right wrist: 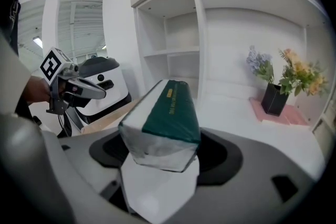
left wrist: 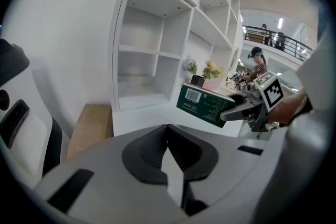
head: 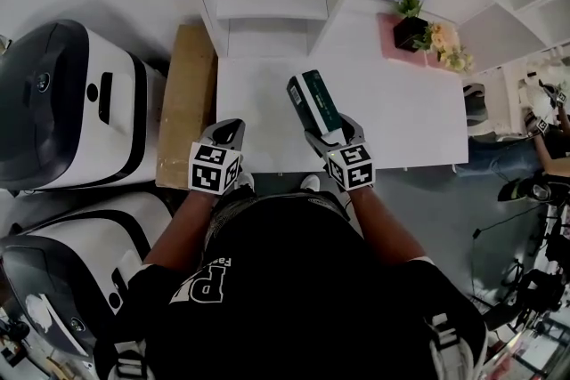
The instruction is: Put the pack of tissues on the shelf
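A dark green rectangular tissue pack (head: 313,102) is gripped by the right claw (head: 331,132) before the white shelf unit's (head: 267,3) open compartments. The left claw (head: 228,134) is closed, empty. The pack's print is unreadable.

Pack of tissues (head: 313,101) was up off the bench (head: 267,93), in right gripper (head: 331,136). Left gripper (head: 229,129) left of it, well apart. Shelf (head: 267,3) behind bench, potted flowers (head: 411,29) back right, wooden board (head: 187,102) along bench's left.

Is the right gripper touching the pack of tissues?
Touching. The right gripper view shows the right gripper clamped on the near end of the pack of tissues.
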{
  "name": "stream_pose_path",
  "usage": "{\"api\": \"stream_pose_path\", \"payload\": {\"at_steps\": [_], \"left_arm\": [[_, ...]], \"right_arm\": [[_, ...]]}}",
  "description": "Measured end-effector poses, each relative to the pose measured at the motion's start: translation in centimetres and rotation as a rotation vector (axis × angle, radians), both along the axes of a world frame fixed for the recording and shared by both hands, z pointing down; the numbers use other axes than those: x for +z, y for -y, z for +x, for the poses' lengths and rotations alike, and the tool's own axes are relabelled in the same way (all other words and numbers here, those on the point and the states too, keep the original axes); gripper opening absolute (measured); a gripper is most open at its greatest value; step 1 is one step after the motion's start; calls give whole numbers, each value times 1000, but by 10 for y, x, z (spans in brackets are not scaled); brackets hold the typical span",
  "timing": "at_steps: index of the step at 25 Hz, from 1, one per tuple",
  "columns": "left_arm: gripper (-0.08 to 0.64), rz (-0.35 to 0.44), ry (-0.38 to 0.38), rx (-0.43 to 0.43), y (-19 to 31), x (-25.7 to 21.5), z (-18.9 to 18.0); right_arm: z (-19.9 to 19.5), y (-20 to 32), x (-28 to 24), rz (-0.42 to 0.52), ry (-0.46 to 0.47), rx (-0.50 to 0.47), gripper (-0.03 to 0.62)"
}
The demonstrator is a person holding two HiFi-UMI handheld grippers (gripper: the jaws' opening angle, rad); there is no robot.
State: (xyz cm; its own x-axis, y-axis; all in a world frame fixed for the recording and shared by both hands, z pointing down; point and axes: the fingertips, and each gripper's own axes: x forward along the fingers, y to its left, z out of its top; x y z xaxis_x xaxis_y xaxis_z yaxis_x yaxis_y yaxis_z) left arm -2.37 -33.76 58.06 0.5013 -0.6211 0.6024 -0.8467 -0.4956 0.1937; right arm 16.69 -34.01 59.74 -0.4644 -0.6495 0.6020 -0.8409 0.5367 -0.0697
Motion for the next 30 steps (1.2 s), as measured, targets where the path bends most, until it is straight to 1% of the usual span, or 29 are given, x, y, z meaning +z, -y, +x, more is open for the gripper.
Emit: {"api": "stream_pose_path", "payload": {"at_steps": [12, 17, 24, 30], "left_arm": [[14, 74, -52, 22, 13, -40, -25], [14, 115, -71, 36, 18, -56, -38], [14, 175, -104, 53, 20, -83, -51], [14, 230, -125, 61, 25, -105, -60]], "right_arm": [[-47, 12, -45, 69, 43, 2, 373], [-64, 15, -64, 107, 68, 26, 373], [-74, 17, -84, 147, 91, 85, 371], [-78, 22, -100, 182, 91, 110, 371]]}}
